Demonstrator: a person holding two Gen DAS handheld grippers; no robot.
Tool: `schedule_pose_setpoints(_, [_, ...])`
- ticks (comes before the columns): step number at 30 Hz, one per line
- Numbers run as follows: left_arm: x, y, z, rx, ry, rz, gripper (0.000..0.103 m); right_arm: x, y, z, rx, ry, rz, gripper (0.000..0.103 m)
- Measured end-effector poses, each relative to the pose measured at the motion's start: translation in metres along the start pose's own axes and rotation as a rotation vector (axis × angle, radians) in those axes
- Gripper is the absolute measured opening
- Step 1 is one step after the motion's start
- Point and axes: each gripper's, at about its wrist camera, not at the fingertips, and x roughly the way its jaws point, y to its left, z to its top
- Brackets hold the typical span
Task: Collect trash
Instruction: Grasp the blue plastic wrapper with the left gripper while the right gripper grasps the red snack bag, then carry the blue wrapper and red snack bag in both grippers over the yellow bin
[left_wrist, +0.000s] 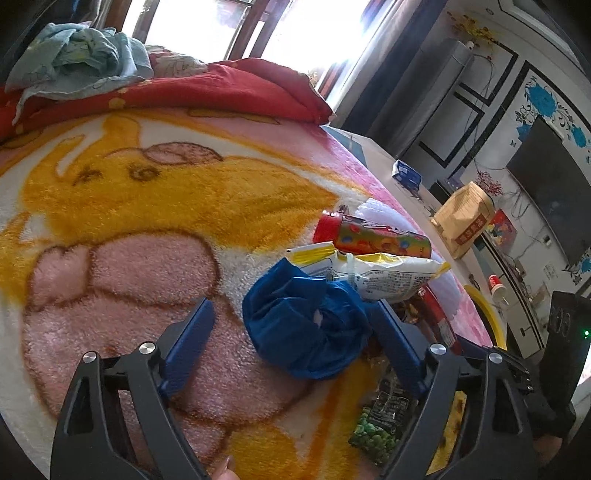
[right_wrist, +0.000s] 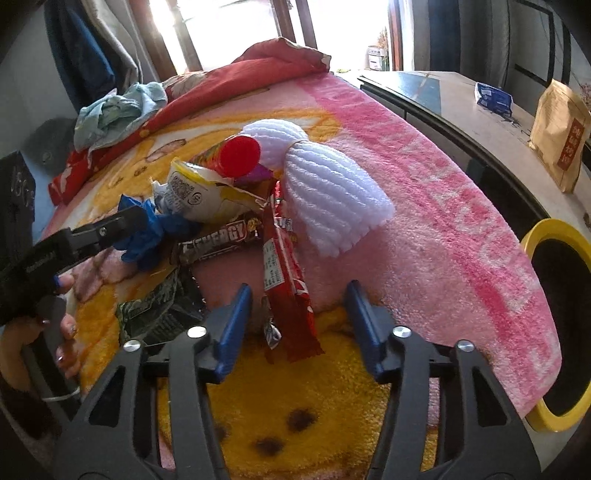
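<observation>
Right gripper: we see its blue fingers spread wide and holding nothing, one on each side of the near end of the red wrapper.
Left gripper: released as well; the crumpled blue bag sits between its parted fingers, the right-hand finger just beside it, the other apart from it.
Red wrapper: a long flat packet that lies on the blanket and runs away from us into the heap.
Green-black packet: it lies flat to the left of the red wrapper, near the right gripper.
Blue bag: a bunched plastic wad at the near-left edge of the trash heap.
Energy bar wrapper: a dark wrapper under the yellow-white packet, crossing the red wrapper's far end.
Yellow-white packet: it rests on top of the heap, touching the blue bag.
Red-capped tube: a colourful cylinder behind the packet.
White foam net: ribbed, at the right of the heap.
Blanket: a pink and yellow cartoon print covering the bed.
Yellow-rimmed bin: it stands beside the bed's right edge.
Desk: beyond the bed, it carries a brown paper bag.
</observation>
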Motion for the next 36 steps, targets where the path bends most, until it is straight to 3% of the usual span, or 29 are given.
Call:
schedule_pose_setpoints(4, [-0.002,0.002,-0.001,-0.011,0.004,-0.011,0.069,-0.001,-0.006,0.001,0.022,0.005,0.012,0.027])
schedule_pose_setpoints(6, [-0.002,0.003,-0.002,-0.018,0.007,-0.018,0.057,-0.003,-0.008,0.001,0.032,0.010,0.026,0.022])
schedule_pose_setpoints(14, [-0.007,0.002,0.000,-0.011,0.025,-0.061,0.020,-0.010,-0.003,-0.002,0.020,0.031,0.075,0.016])
schedule_pose_setpoints(36, [-0.062,-0.023,0.021,0.030,-0.112,-0.151,0.015,-0.046,0.007,0.002,0.004,-0.031,0.124,0.015])
